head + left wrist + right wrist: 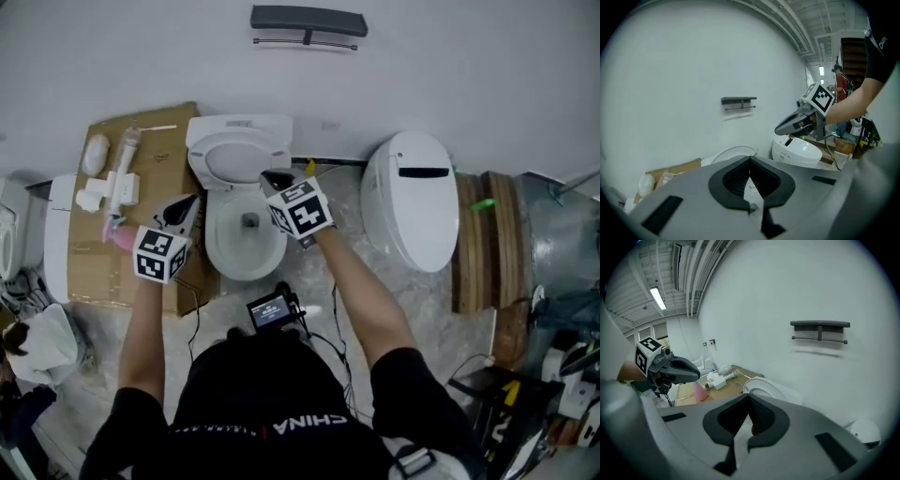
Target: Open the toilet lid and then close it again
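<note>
The white ceramic toilet (246,246) stands against the pale wall, directly ahead of the person. Its white oval lid (234,157) is raised and leans back against the cistern, so the bowl lies open from above.

The left tongs (190,202) hang just to the left of the bowl, level with its rim, with their marker cube nearer the person. In the left gripper view the left tongs (750,160) are closed with nothing between them, and the curved edge of the lid (733,151) shows beyond their tip.

The right tongs (272,178) are over the right side of the toilet, where the raised lid meets the bowl. Whether they touch the lid cannot be told from above. In the right gripper view the right tongs (749,397) are likewise closed and empty, and the lid (763,387) lies past their tip.

A flat sheet of brown cardboard (173,117) lies on the floor to the left of the toilet, carrying white plastic fittings (111,187) and a pink bottle (119,236). To the right stands a second white toilet with a closed lid (412,202), and beyond it a wooden pallet (487,244). A black bar shelf (307,21) is fixed to the wall above.
</note>
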Demonstrator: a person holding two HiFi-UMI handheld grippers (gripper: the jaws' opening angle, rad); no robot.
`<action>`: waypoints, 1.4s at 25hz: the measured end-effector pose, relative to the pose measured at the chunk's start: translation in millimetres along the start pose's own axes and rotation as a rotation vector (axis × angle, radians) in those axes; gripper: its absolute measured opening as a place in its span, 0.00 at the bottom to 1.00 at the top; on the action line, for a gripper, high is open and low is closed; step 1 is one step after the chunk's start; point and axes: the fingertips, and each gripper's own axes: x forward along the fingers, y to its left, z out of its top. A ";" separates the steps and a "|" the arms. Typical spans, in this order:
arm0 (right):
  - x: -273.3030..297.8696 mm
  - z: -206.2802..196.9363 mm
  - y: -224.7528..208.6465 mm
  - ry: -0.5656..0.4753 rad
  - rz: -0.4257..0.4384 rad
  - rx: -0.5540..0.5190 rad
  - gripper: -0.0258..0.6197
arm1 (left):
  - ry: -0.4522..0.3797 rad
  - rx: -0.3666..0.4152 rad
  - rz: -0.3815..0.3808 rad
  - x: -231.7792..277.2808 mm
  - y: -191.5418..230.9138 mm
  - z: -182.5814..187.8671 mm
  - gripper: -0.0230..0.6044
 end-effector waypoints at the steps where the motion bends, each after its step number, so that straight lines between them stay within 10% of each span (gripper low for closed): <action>1: -4.9 -1.5 5.6 -0.003 -0.008 -0.005 0.06 | -0.005 0.002 -0.002 -7.1 -1.4 -2.0 0.05; 22: -108.5 -73.4 261.3 -0.038 -0.174 0.017 0.06 | -0.091 0.059 -0.192 -232.5 -80.4 -117.5 0.05; 35: -172.9 -120.0 300.1 -0.019 -0.217 -0.044 0.06 | -0.104 -0.005 -0.176 -262.1 -149.1 -135.8 0.05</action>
